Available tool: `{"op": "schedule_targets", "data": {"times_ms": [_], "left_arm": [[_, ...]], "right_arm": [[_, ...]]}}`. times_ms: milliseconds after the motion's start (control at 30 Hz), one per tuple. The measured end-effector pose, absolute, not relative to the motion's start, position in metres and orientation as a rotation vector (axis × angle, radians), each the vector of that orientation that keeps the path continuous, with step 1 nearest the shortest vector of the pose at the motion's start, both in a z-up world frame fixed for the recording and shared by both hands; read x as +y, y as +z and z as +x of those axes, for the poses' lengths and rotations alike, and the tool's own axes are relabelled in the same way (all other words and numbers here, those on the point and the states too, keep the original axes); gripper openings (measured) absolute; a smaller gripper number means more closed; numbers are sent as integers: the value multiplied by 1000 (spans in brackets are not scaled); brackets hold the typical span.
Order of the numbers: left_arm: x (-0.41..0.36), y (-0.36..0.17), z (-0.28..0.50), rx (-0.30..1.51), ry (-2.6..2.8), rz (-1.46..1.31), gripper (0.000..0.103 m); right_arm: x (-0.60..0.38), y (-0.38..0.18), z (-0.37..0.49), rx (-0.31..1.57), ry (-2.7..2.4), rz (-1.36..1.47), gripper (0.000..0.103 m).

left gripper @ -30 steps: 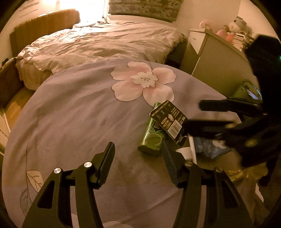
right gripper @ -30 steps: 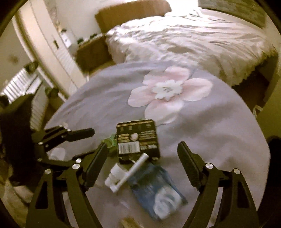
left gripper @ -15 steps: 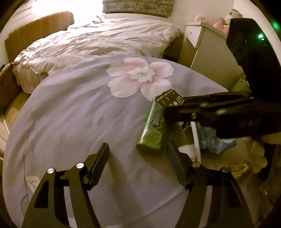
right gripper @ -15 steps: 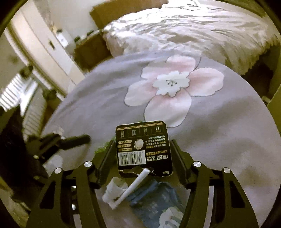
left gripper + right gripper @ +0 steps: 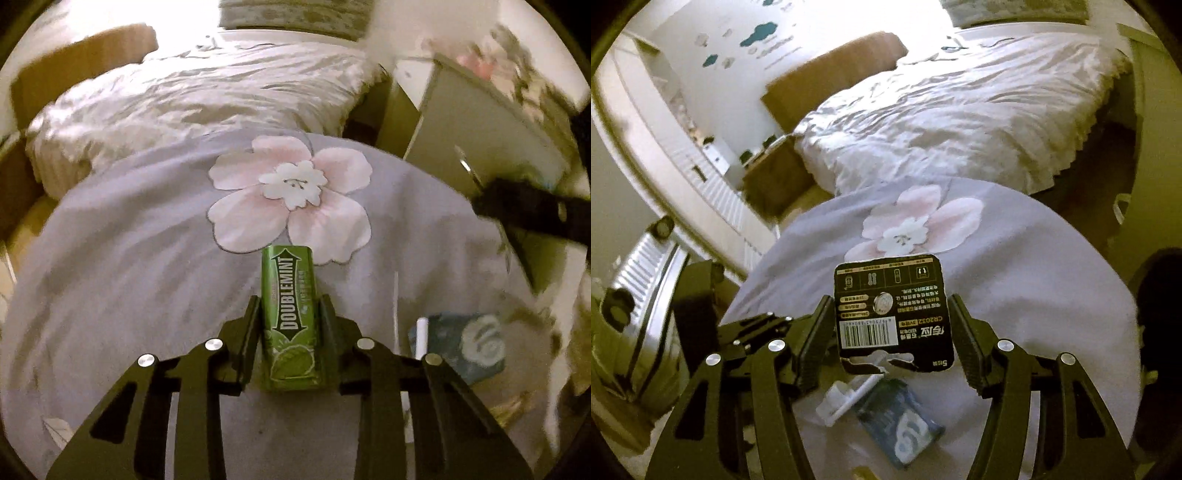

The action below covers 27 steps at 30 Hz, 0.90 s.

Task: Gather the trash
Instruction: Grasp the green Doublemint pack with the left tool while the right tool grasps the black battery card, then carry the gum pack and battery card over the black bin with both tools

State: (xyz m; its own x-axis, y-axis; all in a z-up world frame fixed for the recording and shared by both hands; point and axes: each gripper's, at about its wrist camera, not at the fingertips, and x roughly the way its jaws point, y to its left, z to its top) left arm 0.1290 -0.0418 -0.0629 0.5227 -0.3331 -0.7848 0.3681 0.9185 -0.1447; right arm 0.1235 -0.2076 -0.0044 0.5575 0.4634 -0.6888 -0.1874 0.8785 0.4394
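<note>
My left gripper is shut on a green Doublemint gum pack, held upright above the lilac flowered cloth. My right gripper is shut on a black battery card with a barcode, lifted above the cloth. A blue wrapper and a white plastic piece lie on the cloth below the card. The blue wrapper also shows to the right in the left wrist view. The right gripper shows there as a dark blur at the right edge.
A bed with a pale rumpled duvet lies beyond the round cloth-covered table. A pale cabinet stands at the right. A radiator and a wooden nightstand are at the left. The left gripper's body is beside the card.
The left gripper closed on the gum pack and lifted it. The right gripper, shut on the battery card, rose and pulled away to the right.
</note>
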Motion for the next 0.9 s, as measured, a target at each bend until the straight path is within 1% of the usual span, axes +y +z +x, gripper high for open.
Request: {"op": "schedule_targets", "data": {"times_ms": [167,333,600,900], "left_arm": [[-42,-42,114,877,-445,-15,31],[-68,-7,98,809,-507,-25,31],[-149,36,82,726,-666,16,31],[-239,47,73,693,-798,79,31]], "right_arm": [[-231,0,110,871,366,382,62],[-261,12,93,817,323,426,62],[-339,37,59,701,195,507,62],[-428,39,22,625,32,586,62]]}}
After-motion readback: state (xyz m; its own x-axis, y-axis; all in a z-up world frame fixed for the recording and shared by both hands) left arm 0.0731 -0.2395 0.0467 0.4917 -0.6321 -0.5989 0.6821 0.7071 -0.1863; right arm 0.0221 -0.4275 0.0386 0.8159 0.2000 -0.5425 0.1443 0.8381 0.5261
